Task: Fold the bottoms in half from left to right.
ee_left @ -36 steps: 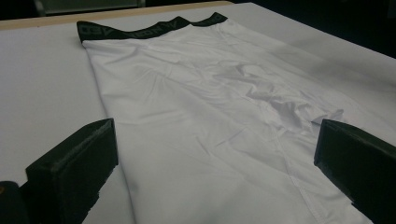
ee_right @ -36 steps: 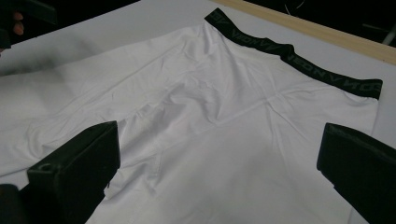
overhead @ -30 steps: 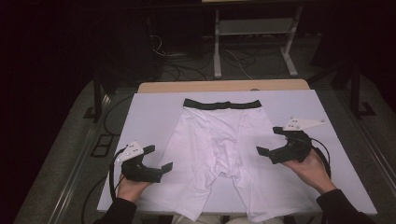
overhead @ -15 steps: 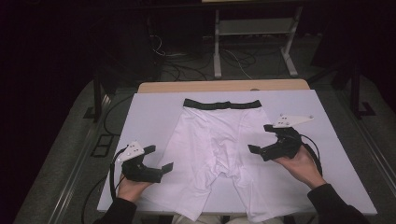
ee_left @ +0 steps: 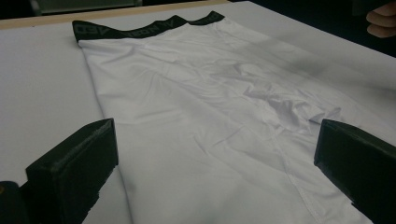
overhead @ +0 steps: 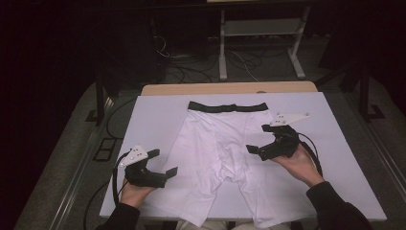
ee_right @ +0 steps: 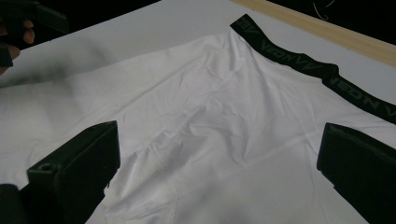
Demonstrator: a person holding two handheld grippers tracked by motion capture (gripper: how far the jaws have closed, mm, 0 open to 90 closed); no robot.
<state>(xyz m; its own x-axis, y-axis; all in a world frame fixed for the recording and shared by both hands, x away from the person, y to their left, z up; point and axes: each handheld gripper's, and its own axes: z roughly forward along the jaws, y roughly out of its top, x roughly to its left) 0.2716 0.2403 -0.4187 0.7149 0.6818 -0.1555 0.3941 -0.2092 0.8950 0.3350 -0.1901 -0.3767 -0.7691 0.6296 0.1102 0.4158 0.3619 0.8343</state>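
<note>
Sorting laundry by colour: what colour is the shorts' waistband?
Black waistband, with faint lettering; right gripper view shows it best.

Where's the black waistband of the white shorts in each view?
High view: black waistband runs across upper centre, at the shorts' far end.
Left gripper view: top left, slanting toward top centre.
Right gripper view: upper right, a diagonal strip.
Shared landmark: the wooden table edge just beyond it.

One pair of white shorts with one black waistband lies on one white table. Two legs extend toward the near edge. Two grippers are present: the left gripper at the near left and the right gripper at the right, each with two black jaws. Two hands hold them.
</note>
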